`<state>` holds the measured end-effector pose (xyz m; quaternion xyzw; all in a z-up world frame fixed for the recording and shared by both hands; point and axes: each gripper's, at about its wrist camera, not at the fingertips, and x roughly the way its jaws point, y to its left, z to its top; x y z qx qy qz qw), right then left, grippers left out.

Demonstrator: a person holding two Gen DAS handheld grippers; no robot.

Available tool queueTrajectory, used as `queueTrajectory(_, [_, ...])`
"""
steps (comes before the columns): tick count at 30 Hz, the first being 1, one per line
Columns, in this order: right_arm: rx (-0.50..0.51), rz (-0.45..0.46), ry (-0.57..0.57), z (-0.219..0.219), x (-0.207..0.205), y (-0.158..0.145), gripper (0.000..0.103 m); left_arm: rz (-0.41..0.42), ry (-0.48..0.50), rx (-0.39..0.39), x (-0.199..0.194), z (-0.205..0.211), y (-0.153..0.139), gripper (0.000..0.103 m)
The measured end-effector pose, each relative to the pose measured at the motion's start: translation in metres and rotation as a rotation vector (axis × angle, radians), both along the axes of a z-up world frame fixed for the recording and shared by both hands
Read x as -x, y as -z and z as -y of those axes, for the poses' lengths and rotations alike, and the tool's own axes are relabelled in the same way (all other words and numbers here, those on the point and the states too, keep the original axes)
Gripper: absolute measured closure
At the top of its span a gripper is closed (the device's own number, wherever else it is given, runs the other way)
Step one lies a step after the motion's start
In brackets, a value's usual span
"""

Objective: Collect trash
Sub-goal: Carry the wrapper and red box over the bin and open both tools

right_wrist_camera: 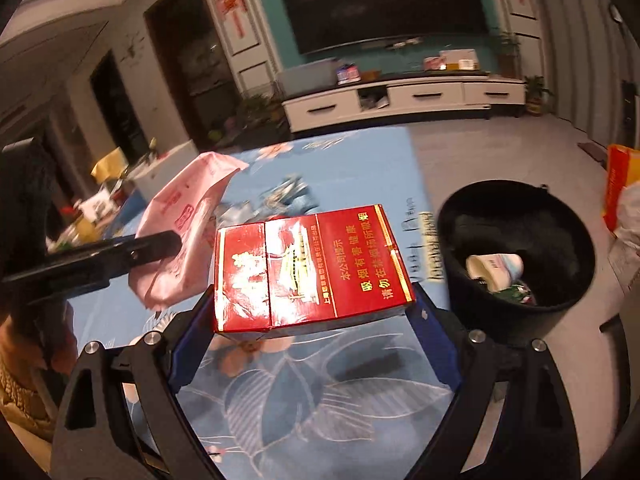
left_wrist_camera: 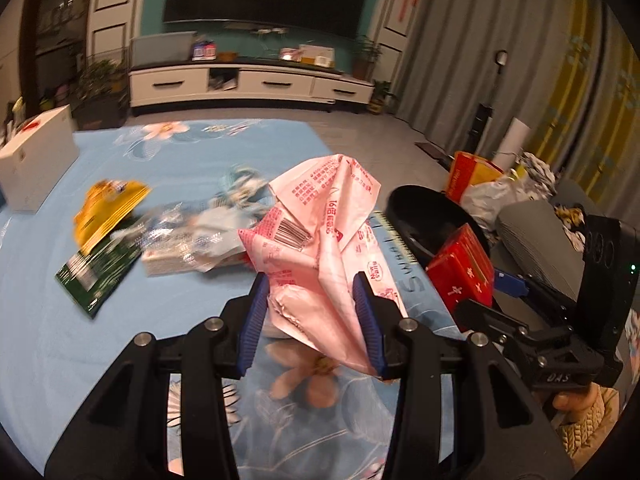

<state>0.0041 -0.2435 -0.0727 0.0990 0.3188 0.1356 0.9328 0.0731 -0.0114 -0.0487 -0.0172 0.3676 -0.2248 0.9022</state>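
1. Pink plastic, a crumpled wrapper [left_wrist_camera: 320,240], was seen clamped between the blue pads of the left gripper [left_wrist_camera: 316,320] at the lower centre of the left wrist view, lifted clear of the tablecloth.
2. A red carton [right_wrist_camera: 308,268] was gripped across its width by the widely spread right gripper [right_wrist_camera: 312,320] in the middle of the right wrist view, one pad pressed to each end.
3. A black bin [right_wrist_camera: 516,256] was shown at the right of the right wrist view, beside the table edge; a white cup [right_wrist_camera: 496,266] and other scraps lay inside it.
4. The same bin [left_wrist_camera: 428,216] appeared right of centre in the left wrist view, partly hidden by the carton [left_wrist_camera: 460,268].
5. The table was covered by a blue flowered cloth [left_wrist_camera: 180,152].
6. More rubbish was left on the cloth at the left of the left wrist view: a yellow packet [left_wrist_camera: 108,212], a green packet [left_wrist_camera: 96,276] and a blurred heap of clear and pale wrappers [left_wrist_camera: 192,236].
7. A white box [left_wrist_camera: 36,160] stood at the far left edge of that view.
8. A knitted sleeve [left_wrist_camera: 584,424] was visible at the lower right of the left wrist view, under the right gripper [left_wrist_camera: 496,280].
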Motion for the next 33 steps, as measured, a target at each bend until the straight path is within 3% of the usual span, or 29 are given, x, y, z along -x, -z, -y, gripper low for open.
queueTrajectory(14, [-0.078,0.028,0.261,0.087,0.009,0.003,0.014,0.049,0.169,-0.062,-0.023,0.104,-0.012,0.061])
queueTrajectory(18, [-0.094,0.036,0.315,0.107,0.007,0.006,0.014,0.065,0.208,-0.077,-0.031,0.133,-0.014,0.067])
queueTrajectory(33, [-0.098,0.022,0.465,0.166,-0.026,0.025,0.014,0.011,0.277,-0.116,-0.096,0.224,0.015,0.066])
